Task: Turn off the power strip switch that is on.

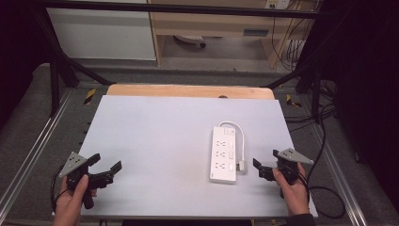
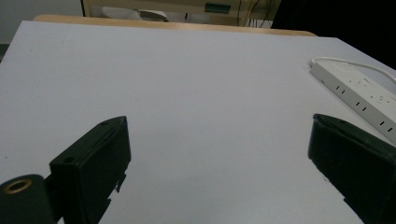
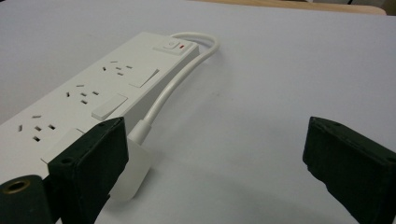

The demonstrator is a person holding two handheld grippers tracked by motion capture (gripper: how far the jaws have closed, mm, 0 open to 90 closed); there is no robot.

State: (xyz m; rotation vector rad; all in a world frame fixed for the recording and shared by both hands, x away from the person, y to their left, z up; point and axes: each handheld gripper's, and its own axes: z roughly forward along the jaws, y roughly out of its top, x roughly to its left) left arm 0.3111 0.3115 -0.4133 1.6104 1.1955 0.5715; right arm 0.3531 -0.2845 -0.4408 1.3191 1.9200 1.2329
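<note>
Both hands are resting low at the near edge of the table (image 1: 155, 132), the left gripper (image 1: 104, 170) and right gripper (image 1: 266, 162) each standing with jaws wide apart, holding nothing. The power strip (image 1: 224, 154) is lying flat just left of the right gripper, running lengthwise away from the person, its plug (image 3: 133, 170) lying beside it. No writing is readable.

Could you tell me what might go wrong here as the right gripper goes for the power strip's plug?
The plug lies flat on the table, close against the power strip, so the open right gripper may nudge the strip instead of getting a jaw between them. The short looped cable could drag the strip when the plug lifts. The left gripper, open, sits too far off to steady it.
</note>
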